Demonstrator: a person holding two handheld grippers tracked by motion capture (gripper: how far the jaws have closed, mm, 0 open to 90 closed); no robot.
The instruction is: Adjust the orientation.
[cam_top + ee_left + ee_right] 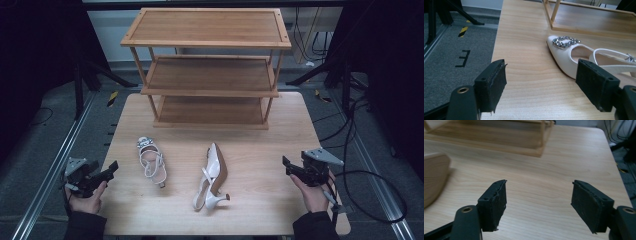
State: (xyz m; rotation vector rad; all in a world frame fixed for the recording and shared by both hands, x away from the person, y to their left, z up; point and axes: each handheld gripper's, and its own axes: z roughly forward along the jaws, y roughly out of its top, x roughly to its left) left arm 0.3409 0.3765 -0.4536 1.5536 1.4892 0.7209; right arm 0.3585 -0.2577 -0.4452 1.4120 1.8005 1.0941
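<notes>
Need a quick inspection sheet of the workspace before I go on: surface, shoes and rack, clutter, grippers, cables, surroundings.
Surface: wooden table, bare between items.
Job's things: three-tier rack at far edge, shelves empty; left shoe upright; right shoe on its side.
Clutter: nothing seen.
Grippers: left gripper and right gripper both open, empty, at table's sides.
Cables: black loops on floor at right.
Surroundings: grey carpet, metal rails, dark stands.

The high view looked down and forward over the whole table (pixel 280 145) toward the shelf (pixel 207 70) at top centre. Each gripper view sat low and close above the tabletop, facing the shelf's base; the left one shared the buckled shoe (pixel 574 53) with the high view.
</notes>
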